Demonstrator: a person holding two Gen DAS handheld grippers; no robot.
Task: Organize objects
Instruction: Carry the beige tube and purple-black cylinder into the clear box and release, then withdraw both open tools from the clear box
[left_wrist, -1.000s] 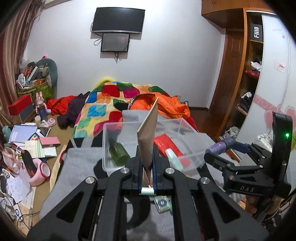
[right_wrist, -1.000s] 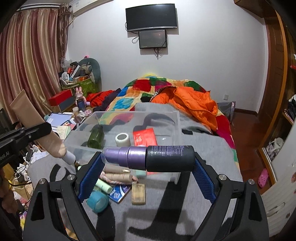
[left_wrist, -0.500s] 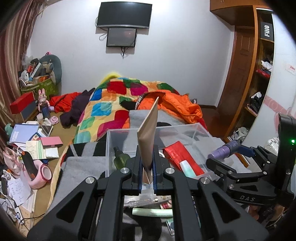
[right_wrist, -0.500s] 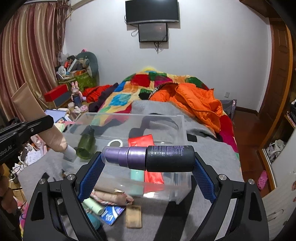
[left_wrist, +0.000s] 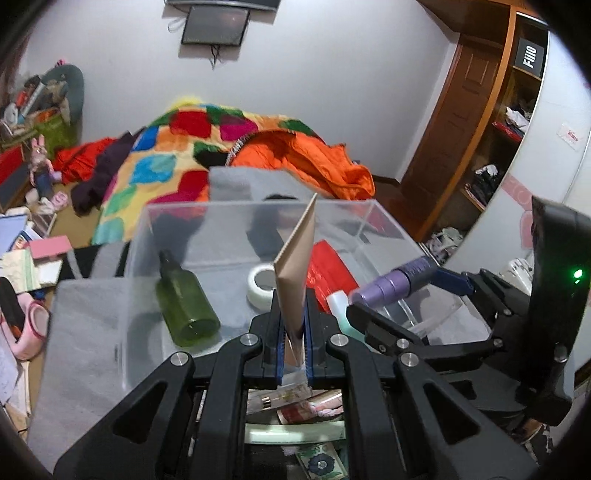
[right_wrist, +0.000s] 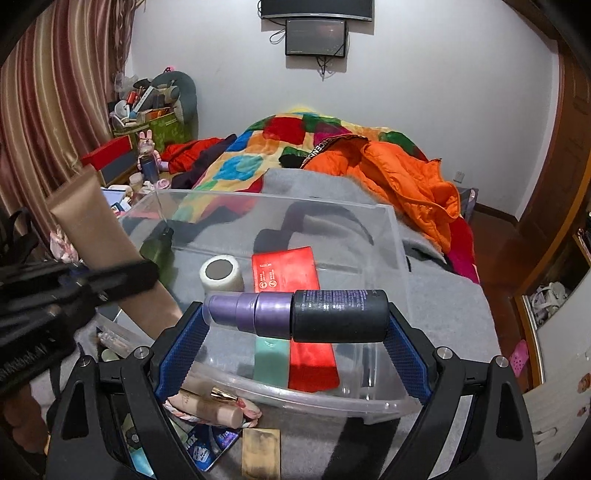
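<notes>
Clear plastic forms the bin (right_wrist: 397, 236) that stands on a grey blanket (right_wrist: 447, 295) spread over the bed, and both grippers are held above its near side. The left gripper (left_wrist: 293, 332) is seen clamped tight on a tan tube (left_wrist: 297, 273), which stands up between the pads with its flat crimped end at the top. The right gripper (right_wrist: 295, 325) is spread wide, and a purple and black bottle (right_wrist: 299, 314) is pinned lengthwise between its blue pads.

Only from the right wrist is the tube's full width shown (right_wrist: 107, 251), along with the left gripper (right_wrist: 74, 280) seen side-on; from the left wrist the tube appears nearly edge-on. From the left wrist the right gripper (left_wrist: 406, 295) is seen with just the purple cap end of the bottle (left_wrist: 391, 286) showing, the black body being hidden behind its frame.

Inside the bin a green bottle (left_wrist: 183, 306) lies on its side, with a roll of white tape (left_wrist: 260, 286), a red packet (right_wrist: 286, 269) and a mint tube (right_wrist: 271, 358) that is largely covered by the held bottle. Loose small items (right_wrist: 210, 406) lie on the blanket before the bin; most are cut off by the gripper frames and cannot be made out clearly.
</notes>
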